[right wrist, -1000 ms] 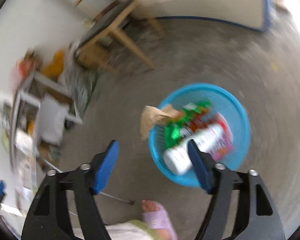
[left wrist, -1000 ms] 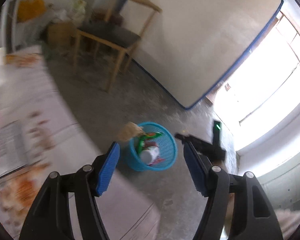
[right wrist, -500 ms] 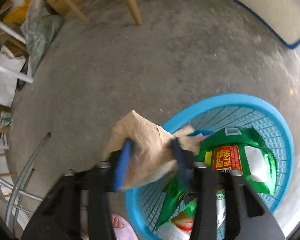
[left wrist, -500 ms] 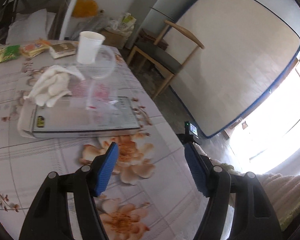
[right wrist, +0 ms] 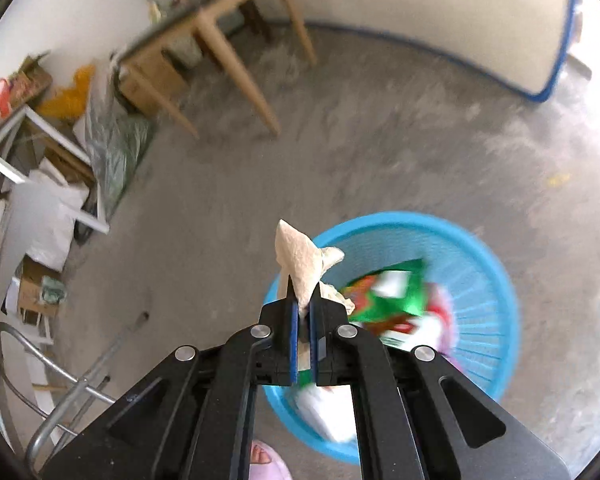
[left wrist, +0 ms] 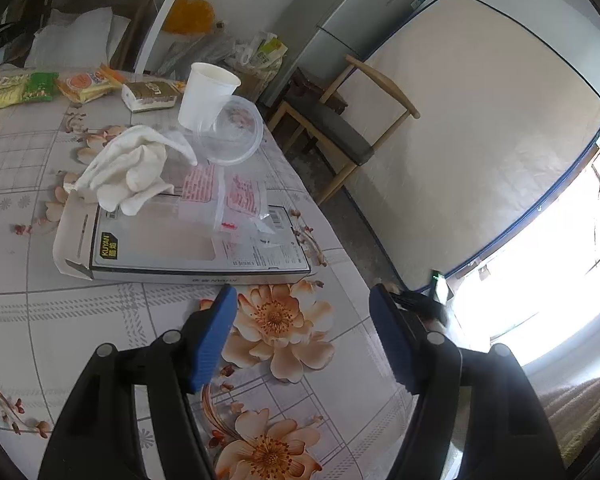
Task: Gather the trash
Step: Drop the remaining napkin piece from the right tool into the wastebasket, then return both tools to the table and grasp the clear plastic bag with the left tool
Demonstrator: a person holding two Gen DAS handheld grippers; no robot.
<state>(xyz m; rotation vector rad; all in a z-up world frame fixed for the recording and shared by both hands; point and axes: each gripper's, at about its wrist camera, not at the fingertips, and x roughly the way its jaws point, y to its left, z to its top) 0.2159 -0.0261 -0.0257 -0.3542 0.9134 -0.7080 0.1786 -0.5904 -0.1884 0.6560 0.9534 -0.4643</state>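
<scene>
In the right wrist view my right gripper [right wrist: 303, 300] is shut on a crumpled brown paper napkin [right wrist: 298, 258] and holds it above the near left rim of a blue plastic basket [right wrist: 488, 264] on the floor. The basket holds a green snack bag [right wrist: 396, 292] and other wrappers. In the left wrist view my left gripper [left wrist: 302, 312] is open and empty above a floral tablecloth. Ahead of it on the table lie a flat carton [left wrist: 188, 246], a white cloth [left wrist: 132, 168], clear plastic wrappers [left wrist: 236, 200], a clear lid [left wrist: 232, 130] and a white paper cup [left wrist: 206, 94].
Snack packets [left wrist: 80, 82] lie at the table's far end. A wooden chair [left wrist: 340, 120] and a leaning mattress [left wrist: 480, 120] stand beyond the table's right edge. In the right wrist view chair legs [right wrist: 236, 64], boxes and bags [right wrist: 116, 140] line the left wall. A foot [right wrist: 264, 460] is below the basket.
My right gripper has closed on the brown napkin at the basket's rim and lifted it. My left gripper swung from the floor and basket up to the table and stayed open.
</scene>
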